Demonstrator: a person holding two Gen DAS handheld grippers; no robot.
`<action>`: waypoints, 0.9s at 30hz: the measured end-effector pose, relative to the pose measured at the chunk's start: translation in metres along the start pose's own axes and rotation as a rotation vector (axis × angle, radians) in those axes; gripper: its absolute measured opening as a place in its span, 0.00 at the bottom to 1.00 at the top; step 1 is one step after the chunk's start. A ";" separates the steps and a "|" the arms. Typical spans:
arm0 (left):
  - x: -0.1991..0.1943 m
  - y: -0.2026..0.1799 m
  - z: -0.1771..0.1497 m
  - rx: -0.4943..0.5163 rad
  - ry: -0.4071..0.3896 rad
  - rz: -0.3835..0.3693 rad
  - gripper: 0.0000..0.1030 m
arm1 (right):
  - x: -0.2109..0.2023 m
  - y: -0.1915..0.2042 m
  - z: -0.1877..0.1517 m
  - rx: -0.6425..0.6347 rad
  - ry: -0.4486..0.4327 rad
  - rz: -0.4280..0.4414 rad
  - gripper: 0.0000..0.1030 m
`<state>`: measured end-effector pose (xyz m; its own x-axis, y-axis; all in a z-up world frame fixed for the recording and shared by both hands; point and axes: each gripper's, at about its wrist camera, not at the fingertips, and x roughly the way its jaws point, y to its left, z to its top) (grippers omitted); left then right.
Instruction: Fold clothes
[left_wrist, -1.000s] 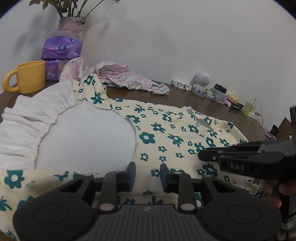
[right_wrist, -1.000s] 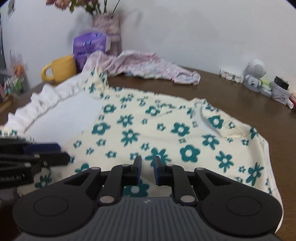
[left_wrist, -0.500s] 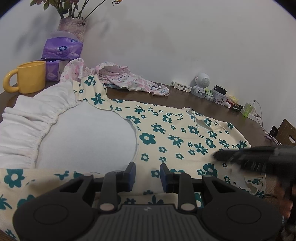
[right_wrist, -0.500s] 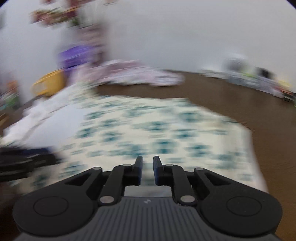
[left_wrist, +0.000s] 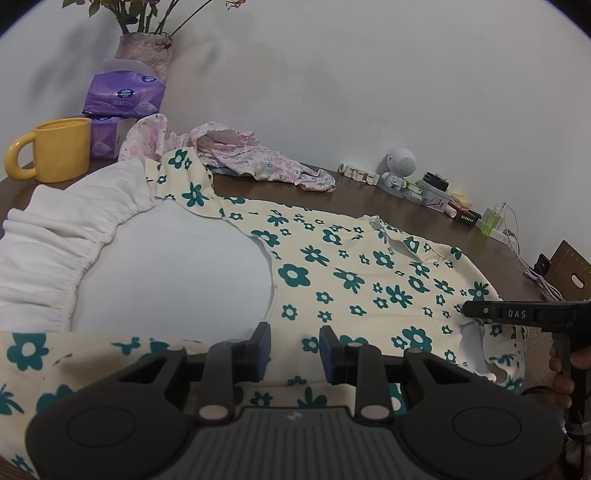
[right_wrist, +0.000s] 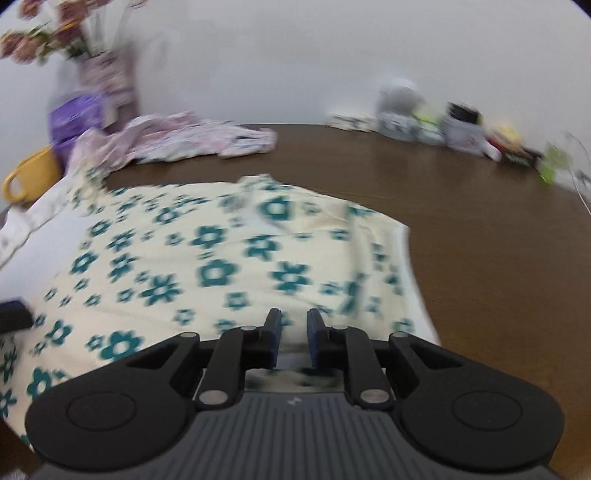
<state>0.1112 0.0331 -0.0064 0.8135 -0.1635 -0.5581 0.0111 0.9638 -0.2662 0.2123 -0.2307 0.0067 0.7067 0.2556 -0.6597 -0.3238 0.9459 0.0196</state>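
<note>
We see the cream garment with teal flowers (left_wrist: 369, 280) spread flat across the brown bench (left_wrist: 369, 195), filling the middle and lower left of the left wrist frame, its white lining (left_wrist: 173, 273) turned out at the left. Our left claw (left_wrist: 293, 349) sits at the bottom centre with its fingers apart and the flowered cloth running between and beneath them; we cannot tell whether the pads press on it. In the right wrist frame, which is blurred, our right claw (right_wrist: 293, 338) stands at the lower centre with only a narrow gap between its fingers, over the garment's near edge; whether cloth is pinched there we cannot tell. From the left view that claw enters at the right edge beside the garment's lower right corner, a hand (left_wrist: 561, 369) on its grip. A pink floral garment (left_wrist: 251, 158) lies crumpled at the upper centre left, near a yellow mug (left_wrist: 59, 149) and purple tissue packs (left_wrist: 123, 94).
</note>
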 end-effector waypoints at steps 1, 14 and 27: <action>0.000 -0.001 0.000 0.002 0.000 0.002 0.26 | -0.001 0.006 0.001 -0.009 -0.006 0.016 0.13; 0.000 -0.002 0.001 0.012 0.012 0.008 0.27 | -0.001 0.064 0.000 -0.136 0.004 0.147 0.13; -0.001 -0.002 0.000 0.012 0.002 0.008 0.27 | -0.013 0.091 0.000 -0.145 -0.037 0.266 0.14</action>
<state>0.1105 0.0316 -0.0059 0.8122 -0.1566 -0.5620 0.0116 0.9675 -0.2528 0.1741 -0.1479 0.0169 0.6069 0.5002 -0.6176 -0.5852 0.8070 0.0786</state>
